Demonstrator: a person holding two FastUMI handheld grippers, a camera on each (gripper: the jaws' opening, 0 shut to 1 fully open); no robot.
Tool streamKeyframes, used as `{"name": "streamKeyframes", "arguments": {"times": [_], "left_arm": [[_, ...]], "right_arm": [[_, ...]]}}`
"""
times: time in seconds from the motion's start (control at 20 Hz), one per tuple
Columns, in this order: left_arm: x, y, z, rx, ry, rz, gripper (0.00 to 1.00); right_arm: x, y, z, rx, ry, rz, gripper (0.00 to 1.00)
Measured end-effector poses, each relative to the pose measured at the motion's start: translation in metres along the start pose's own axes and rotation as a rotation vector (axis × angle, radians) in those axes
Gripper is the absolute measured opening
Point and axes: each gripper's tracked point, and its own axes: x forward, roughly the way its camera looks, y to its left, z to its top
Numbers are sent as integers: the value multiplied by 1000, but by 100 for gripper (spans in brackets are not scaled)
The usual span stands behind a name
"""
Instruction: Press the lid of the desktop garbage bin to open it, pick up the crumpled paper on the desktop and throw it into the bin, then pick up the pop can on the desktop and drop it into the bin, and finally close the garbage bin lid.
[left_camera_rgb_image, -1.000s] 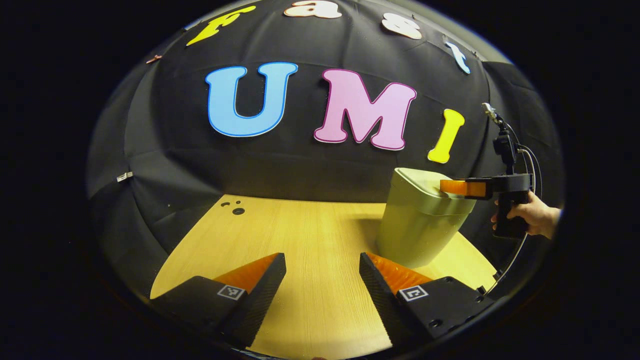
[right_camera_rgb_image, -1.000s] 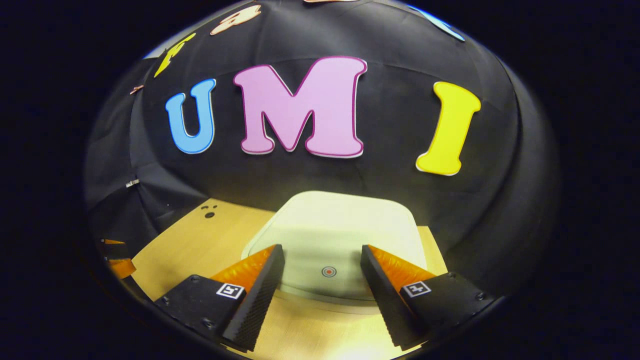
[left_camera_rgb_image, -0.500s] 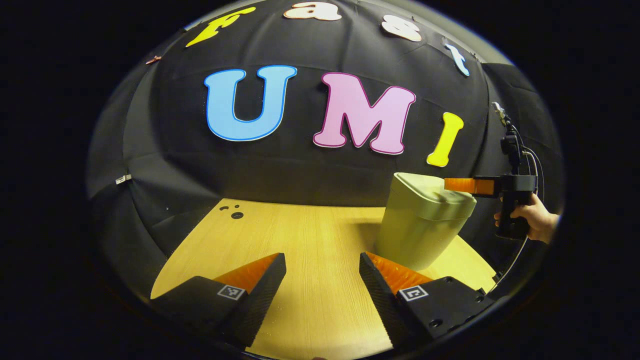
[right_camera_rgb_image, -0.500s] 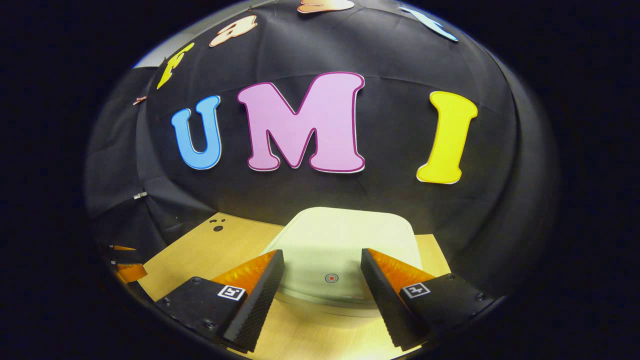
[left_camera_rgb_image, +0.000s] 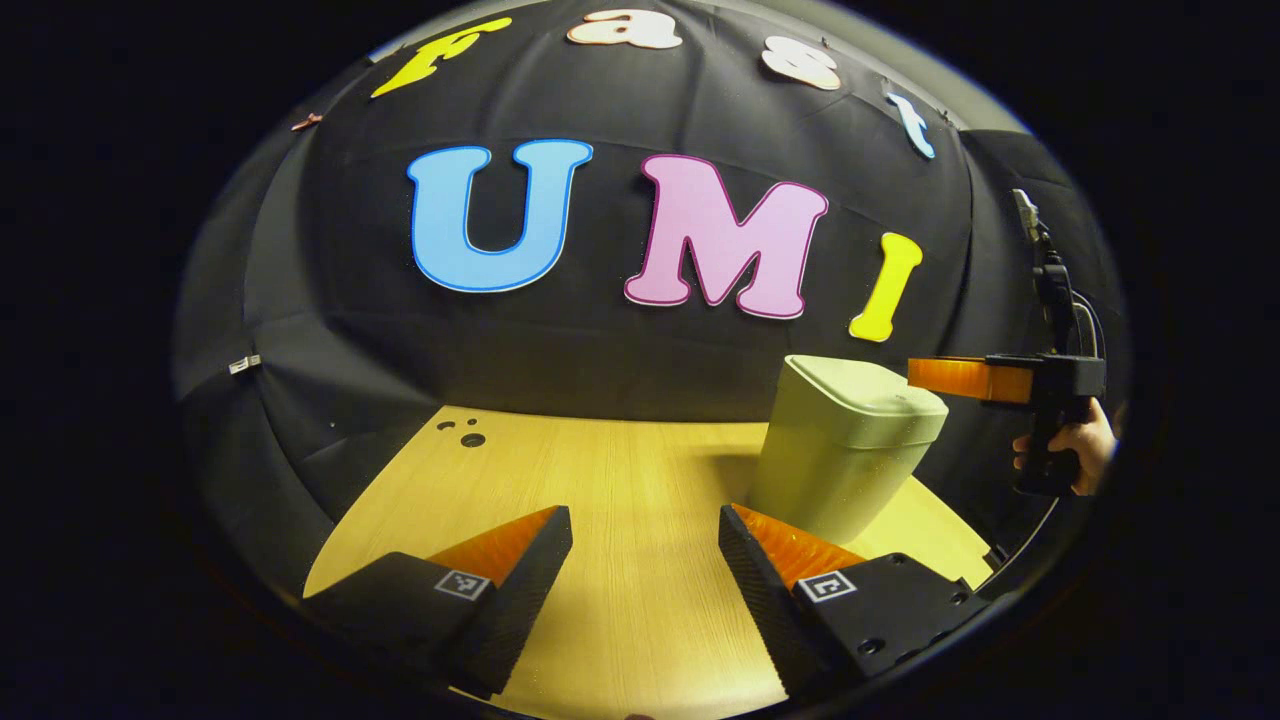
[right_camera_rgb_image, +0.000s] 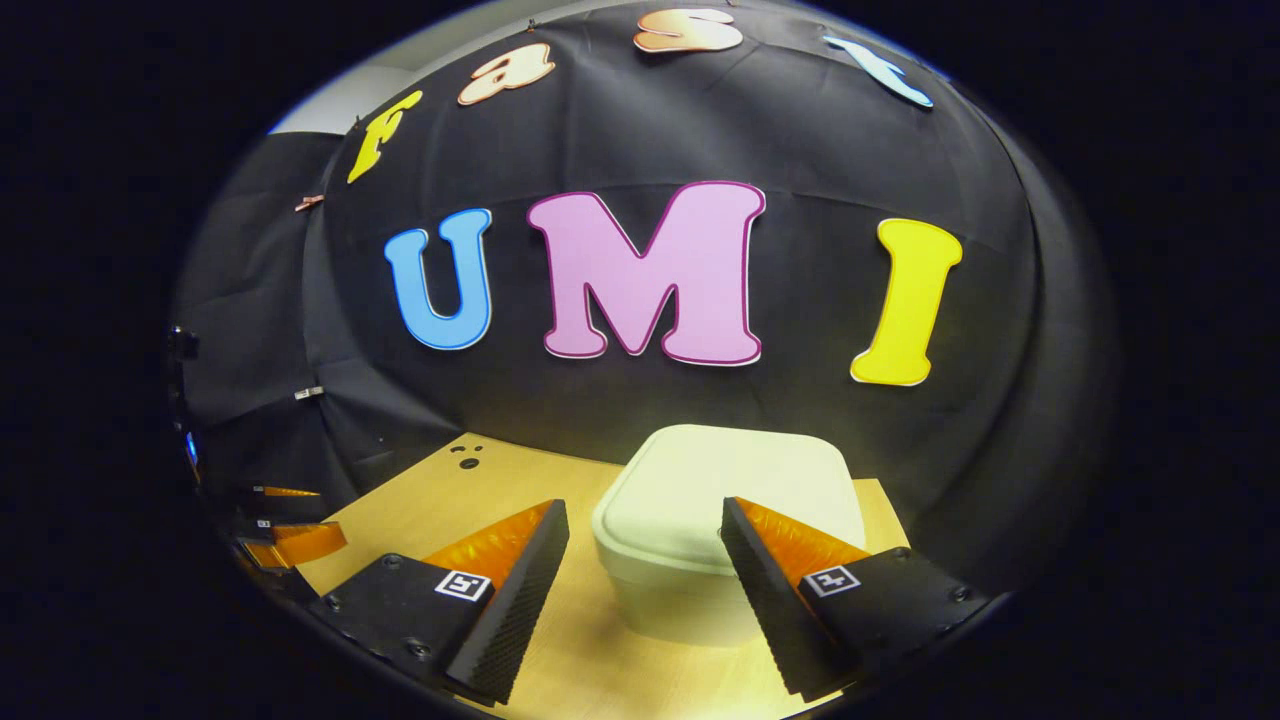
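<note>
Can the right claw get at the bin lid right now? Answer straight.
Probably yes. The right claw hangs open just above and short of the bin, whose lid lies shut, with nothing between them. The left claw stays low over the table.

Black hand-held gripper bodies, square coded tags, screws, ribbed fingers, trailing cable

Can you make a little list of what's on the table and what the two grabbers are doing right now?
bin: garbage bin upright on the table, toward its right side in the left gripper view
lid: lid shut
left hand-held gripper: open, low over bare wood
right hand-held gripper: open, beside the bin's top, apart from it
holder: a hand grips its handle
</note>
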Motion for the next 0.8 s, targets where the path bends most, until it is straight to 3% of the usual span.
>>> {"name": "streamKeyframes", "arguments": {"times": [0.4, 0.8], "left_arm": [[-9, 14, 14, 14, -52, -23, 96], [-12, 13, 21, 42, -89, -89, 96]], "right_arm": [[-44, 43, -23, 25, -11, 1, 97], [-67, 67, -36, 41, -12, -50, 97]]}}
